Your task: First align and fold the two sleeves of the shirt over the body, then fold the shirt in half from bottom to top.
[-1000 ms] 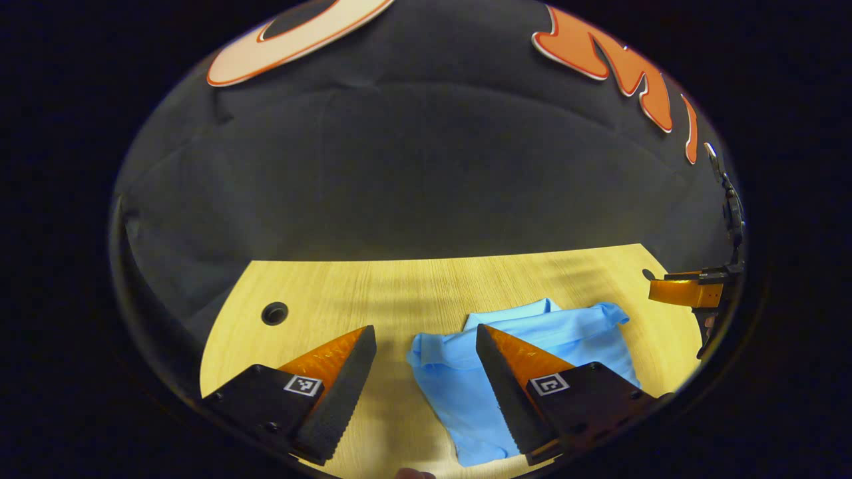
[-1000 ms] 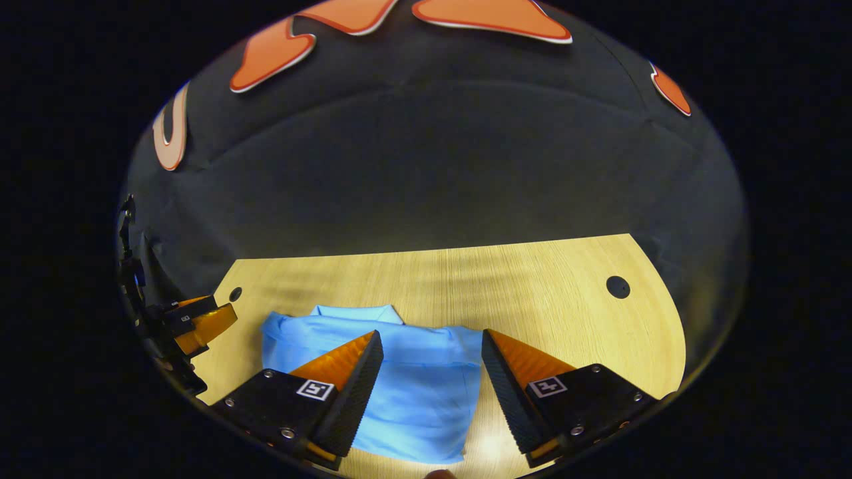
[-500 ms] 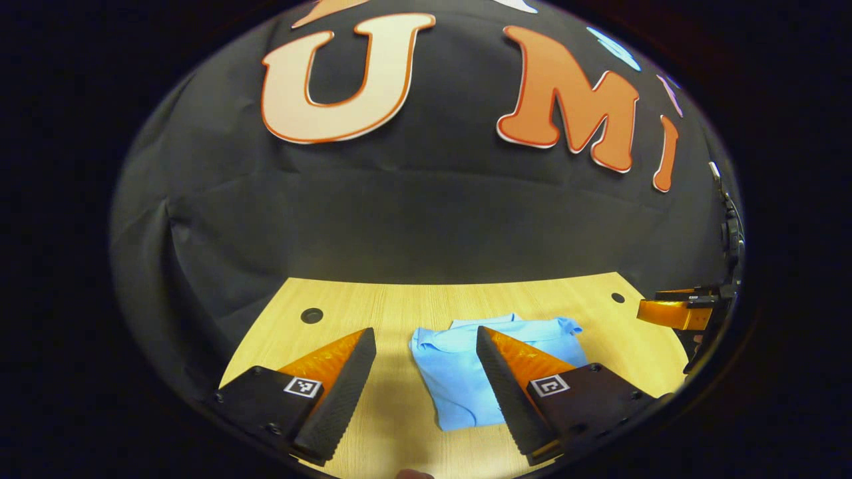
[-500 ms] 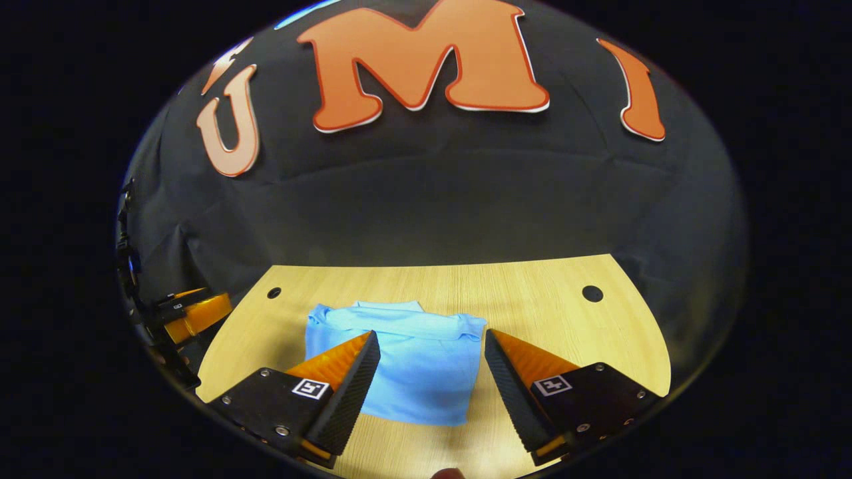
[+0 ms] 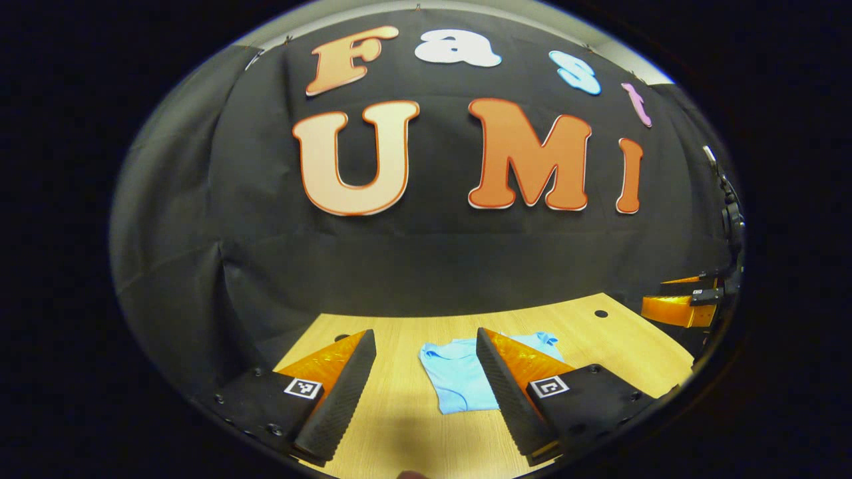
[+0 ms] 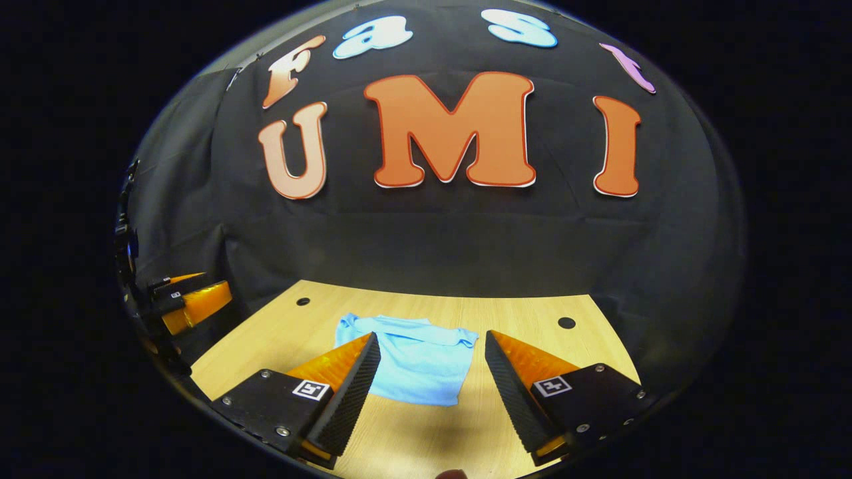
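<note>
I am holding both sets of tongs released and empty above the near edge of the worktop (image 6: 586,346). In the left gripper view my left tongs (image 5: 426,372) are gaping with nothing between the fingers; in the right gripper view my right tongs (image 6: 432,376) are standing just as wide, gripping nothing.

Just beyond the fingertips the light blue shirt (image 6: 416,359) is lying flat on the worktop as a compact folded packet, touching neither set of tongs. From the right tongs it is sitting ahead and slightly toward the left finger; from the left tongs it is sitting ahead and partly behind the right finger. I judge that the sleeves are already tucked in and the bottom-to-top fold is already made, so the task looks finished and I am at the retreat stage. The next move, as I read it, is calling only for keeping the tongs clear of the cloth, or a light smoothing if an edge is lifting.

The packet's collar end is pointing away from me toward the booth's wall, the folded edge is facing my tongs, and its long axis seems to be running near to far, though only slightly.

Farther off, at the left edge of the right gripper view, the left tongs are showing beside the worktop.
</note>
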{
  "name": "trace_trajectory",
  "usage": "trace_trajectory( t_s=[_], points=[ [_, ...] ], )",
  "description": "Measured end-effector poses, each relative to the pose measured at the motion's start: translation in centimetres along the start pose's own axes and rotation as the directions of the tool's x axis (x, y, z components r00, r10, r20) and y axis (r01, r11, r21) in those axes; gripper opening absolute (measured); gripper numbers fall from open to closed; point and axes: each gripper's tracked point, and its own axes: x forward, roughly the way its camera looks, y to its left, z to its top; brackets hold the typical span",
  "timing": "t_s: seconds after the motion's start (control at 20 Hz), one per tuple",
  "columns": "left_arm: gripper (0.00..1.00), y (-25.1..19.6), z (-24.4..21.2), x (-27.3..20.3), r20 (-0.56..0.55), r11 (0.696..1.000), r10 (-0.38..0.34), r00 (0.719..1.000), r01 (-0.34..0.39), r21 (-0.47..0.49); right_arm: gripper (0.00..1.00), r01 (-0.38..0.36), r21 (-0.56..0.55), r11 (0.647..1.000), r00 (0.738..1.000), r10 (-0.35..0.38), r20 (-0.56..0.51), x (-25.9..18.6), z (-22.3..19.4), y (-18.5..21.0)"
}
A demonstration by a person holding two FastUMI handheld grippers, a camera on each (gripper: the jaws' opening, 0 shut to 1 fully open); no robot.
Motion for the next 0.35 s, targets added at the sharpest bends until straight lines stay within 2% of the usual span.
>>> trace_trajectory(
  t_s=[0.25, 0.35],
  points=[
    [0.97, -1.1, 1.1, -7.5, 0.085, 0.999, 0.003, 0.996, -0.007, 0.049, 0.95, -0.005, -0.046, 0.999, 0.994, 0.01, 0.105, -6.3, 0.5, 1.4],
    [0.99, -1.7, 1.3, -9.6, 0.104, 0.999, 0.002, 0.995, -0.005, 0.032, 0.95, 0.002, -0.056, 0.998, 0.988, 0.007, 0.157, -8.6, 0.8, 2.0]
  ],
)
